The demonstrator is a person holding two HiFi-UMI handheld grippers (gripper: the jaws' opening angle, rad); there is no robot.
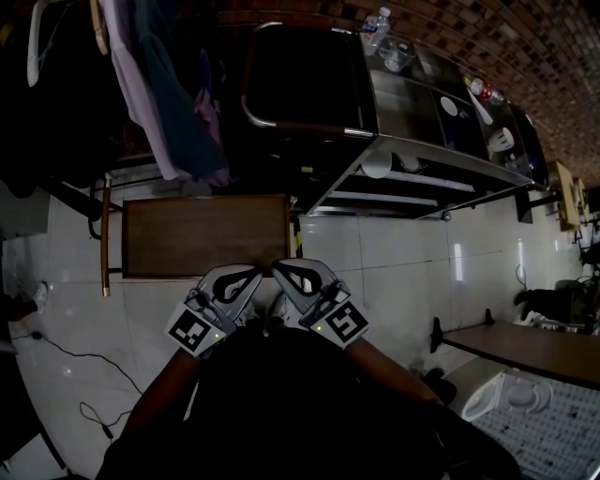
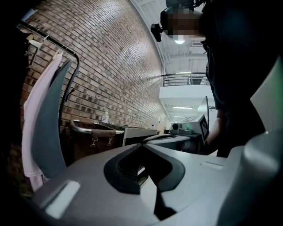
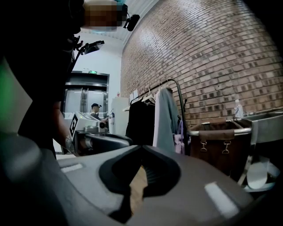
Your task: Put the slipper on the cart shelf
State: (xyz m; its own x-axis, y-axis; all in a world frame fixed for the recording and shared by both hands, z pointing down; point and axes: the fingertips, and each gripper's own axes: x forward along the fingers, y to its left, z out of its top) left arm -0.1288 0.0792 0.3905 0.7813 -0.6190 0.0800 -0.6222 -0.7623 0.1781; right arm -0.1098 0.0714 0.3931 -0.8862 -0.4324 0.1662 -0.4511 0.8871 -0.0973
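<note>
The head view looks steeply down from overhead onto the left tool (image 1: pixel 255 274) and right tool (image 1: pixel 278 269) close below, with the cart (image 1: pixel 309 127) ahead. Each gripper view looks level along its own jaws, angled across at the other tool. Both share the cart and the brick wall (image 2: pixel 110 66).

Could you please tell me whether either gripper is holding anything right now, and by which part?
Nothing is held: the left gripper and the right gripper both have their jaws closed together, empty.

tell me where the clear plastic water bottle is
In the head view the clear plastic water bottle stands at the top, right of centre, on top of the grey metal cart, by the brick wall.
</note>
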